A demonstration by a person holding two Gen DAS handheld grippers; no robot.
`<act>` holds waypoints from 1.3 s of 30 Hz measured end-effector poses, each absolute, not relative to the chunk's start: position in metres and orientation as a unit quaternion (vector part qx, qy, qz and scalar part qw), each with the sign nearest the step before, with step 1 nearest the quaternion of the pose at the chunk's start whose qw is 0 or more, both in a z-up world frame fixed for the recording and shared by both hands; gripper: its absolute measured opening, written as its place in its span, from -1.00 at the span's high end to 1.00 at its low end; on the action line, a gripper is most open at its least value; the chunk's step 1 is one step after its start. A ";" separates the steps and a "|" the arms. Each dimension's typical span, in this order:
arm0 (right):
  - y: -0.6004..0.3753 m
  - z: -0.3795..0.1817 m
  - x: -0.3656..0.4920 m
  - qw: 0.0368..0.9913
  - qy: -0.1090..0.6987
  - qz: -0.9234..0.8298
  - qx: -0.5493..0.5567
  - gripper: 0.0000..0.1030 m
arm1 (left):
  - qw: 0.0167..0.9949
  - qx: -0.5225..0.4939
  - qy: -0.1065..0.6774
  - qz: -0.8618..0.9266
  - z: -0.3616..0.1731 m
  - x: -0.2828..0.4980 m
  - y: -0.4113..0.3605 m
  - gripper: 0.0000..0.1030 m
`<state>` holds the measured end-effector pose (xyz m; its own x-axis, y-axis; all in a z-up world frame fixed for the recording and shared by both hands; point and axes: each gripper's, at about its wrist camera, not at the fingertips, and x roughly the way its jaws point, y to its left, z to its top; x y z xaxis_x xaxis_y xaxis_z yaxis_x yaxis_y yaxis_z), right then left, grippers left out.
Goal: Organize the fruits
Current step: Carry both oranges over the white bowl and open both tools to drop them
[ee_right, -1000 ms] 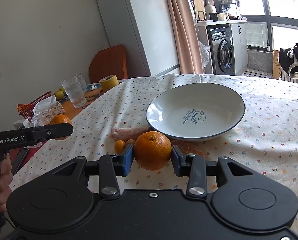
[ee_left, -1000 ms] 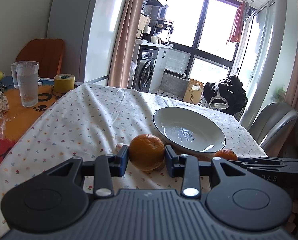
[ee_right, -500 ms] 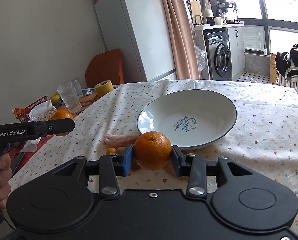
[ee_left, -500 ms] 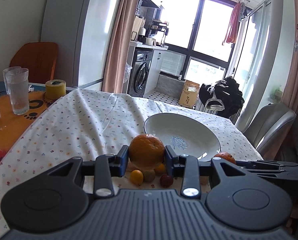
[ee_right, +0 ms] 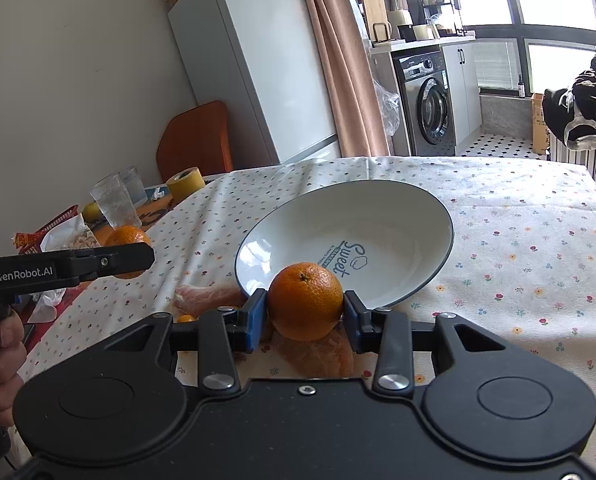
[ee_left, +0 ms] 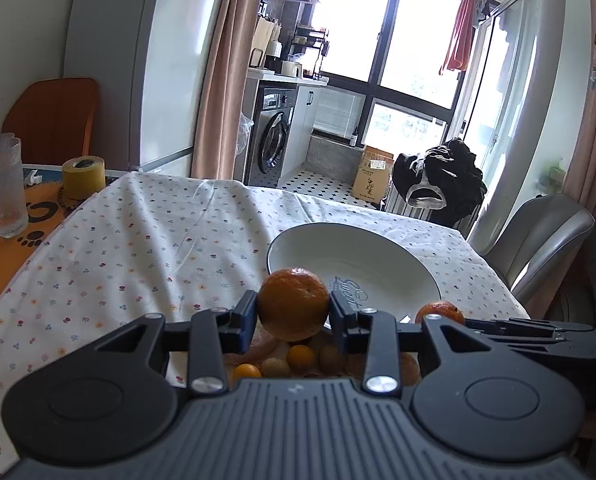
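**Technician A:** State the position of the fruit.

**Technician B:** Each gripper carries one orange. The left gripper (ee_left: pixel 293 312) is clenched on an orange (ee_left: pixel 293 303) at lower centre of the left wrist view. The right gripper (ee_right: pixel 305 312) is clenched on a second orange (ee_right: pixel 305 300) at lower centre of its own view. Both fruits are off the table and sit in front of the near rim of the white plate (ee_right: pixel 398 216), which is empty.

**Technician A:** What has changed?

**Technician B:** Against the frame one second earlier, the plate stands larger and closer in both views, and each orange now overlaps its rim. The left gripper has also risen: the small fruits (ee_left: pixel 300 356) and the crumpled bag (ee_right: pixel 318 354) on the tablecloth (ee_left: pixel 137 248) now show beneath its fingers, where earlier they were mostly hidden behind the orange. Both grips are unchanged.

**Technician A:** Meaning for the task?

**Technician B:** Judged from this, both oranges are in transport toward the plate; placement is not yet done. The small fruits remain loose on the cloth, just short of the plate.

**Technician A:** Surroundings?

**Technician B:** A glass (ee_left: pixel 1 188) and a yellow tape roll (ee_left: pixel 83 176) stand at the left edge of the left wrist view, well apart from the plate.
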<state>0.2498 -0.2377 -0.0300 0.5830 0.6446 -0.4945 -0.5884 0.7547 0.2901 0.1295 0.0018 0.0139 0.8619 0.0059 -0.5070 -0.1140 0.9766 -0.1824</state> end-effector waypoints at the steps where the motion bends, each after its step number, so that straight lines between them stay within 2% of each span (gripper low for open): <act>1: -0.238 -0.031 0.253 0.888 0.299 0.347 0.049 0.26 | 0.959 -0.102 0.263 0.032 0.013 0.133 0.001 0.29; 20: -0.234 -0.048 0.291 0.884 0.317 0.339 0.056 0.25 | 0.951 -0.090 0.295 0.013 -0.002 0.189 -0.018 0.29; 35: -0.235 -0.043 0.285 0.888 0.313 0.334 0.045 0.22 | 0.949 -0.089 0.303 -0.005 -0.015 0.208 -0.024 0.29; 39: -0.236 -0.041 0.279 0.889 0.313 0.333 0.033 0.20 | 0.948 -0.097 0.302 -0.008 -0.014 0.209 -0.024 0.23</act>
<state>0.2792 -0.2358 -0.0412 0.5830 0.6122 -0.5341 -0.5707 0.7765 0.2672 0.2091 -0.0237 -0.0141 0.8178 -0.0733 -0.5709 -0.0440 0.9810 -0.1891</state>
